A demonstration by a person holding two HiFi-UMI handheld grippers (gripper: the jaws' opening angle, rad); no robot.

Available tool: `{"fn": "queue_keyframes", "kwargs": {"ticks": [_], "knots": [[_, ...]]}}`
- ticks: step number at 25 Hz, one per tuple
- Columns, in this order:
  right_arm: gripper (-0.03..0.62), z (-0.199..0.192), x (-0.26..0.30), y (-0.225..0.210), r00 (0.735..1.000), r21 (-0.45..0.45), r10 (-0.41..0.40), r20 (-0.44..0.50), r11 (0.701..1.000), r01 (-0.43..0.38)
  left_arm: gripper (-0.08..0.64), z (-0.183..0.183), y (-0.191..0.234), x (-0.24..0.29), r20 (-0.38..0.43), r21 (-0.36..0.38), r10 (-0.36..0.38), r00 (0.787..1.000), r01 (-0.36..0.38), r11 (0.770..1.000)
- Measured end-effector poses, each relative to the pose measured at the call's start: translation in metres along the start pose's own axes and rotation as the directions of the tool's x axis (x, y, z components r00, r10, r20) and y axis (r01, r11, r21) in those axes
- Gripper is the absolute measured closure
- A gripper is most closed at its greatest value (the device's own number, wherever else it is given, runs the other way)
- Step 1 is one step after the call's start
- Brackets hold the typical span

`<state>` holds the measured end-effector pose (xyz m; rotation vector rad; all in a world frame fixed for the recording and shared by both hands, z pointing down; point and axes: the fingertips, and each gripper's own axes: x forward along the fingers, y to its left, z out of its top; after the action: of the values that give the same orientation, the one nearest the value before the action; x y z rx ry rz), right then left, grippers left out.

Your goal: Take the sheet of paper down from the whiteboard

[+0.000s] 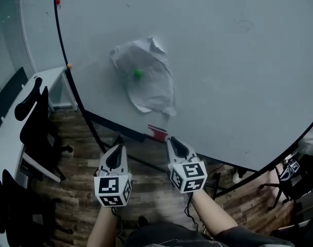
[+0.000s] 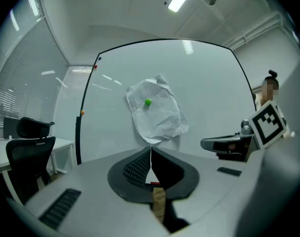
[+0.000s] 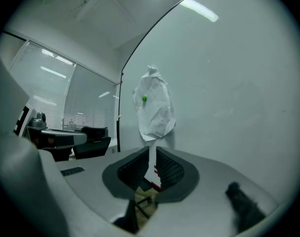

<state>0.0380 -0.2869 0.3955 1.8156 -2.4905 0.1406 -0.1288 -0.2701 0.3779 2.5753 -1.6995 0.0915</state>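
A crumpled white sheet of paper hangs on the whiteboard, pinned near its top by a green magnet. Both grippers are held level below the sheet, side by side and apart from the board. The left gripper has its jaws closed together with nothing in them. The right gripper shows only a thin slit between its tips, also empty. In the left gripper view the left gripper points at the paper under the magnet. In the right gripper view the right gripper points at the sheet's bottom edge.
A red eraser sits at the board's lower edge just ahead of the right gripper. Black office chairs and a white desk stand at the left. A person is at the far right of the left gripper view.
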Motion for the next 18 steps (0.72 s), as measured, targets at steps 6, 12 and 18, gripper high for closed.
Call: {"fn": "queue_keyframes", "kwargs": {"ticks": [6,12,18], "knots": [[0.552,0.011,0.020,-0.015,0.995,0.002,-0.092,0.032,0.996,0.092,0.543,0.007,0.015,0.035,0.018,0.000,-0.070,0.997,0.070,0.998],[0.472,0.016,0.033,-0.028,0.985,0.021,-0.163,0.046,0.986,0.163,0.543,0.009,0.022,0.057,0.019,0.006,-0.139,0.990,0.139,0.990],[0.468,0.029,0.049,-0.040,0.980,0.018,-0.190,0.065,0.982,0.189,0.543,0.010,0.030,0.073,0.024,0.008,-0.152,0.988,0.152,0.988]]}}
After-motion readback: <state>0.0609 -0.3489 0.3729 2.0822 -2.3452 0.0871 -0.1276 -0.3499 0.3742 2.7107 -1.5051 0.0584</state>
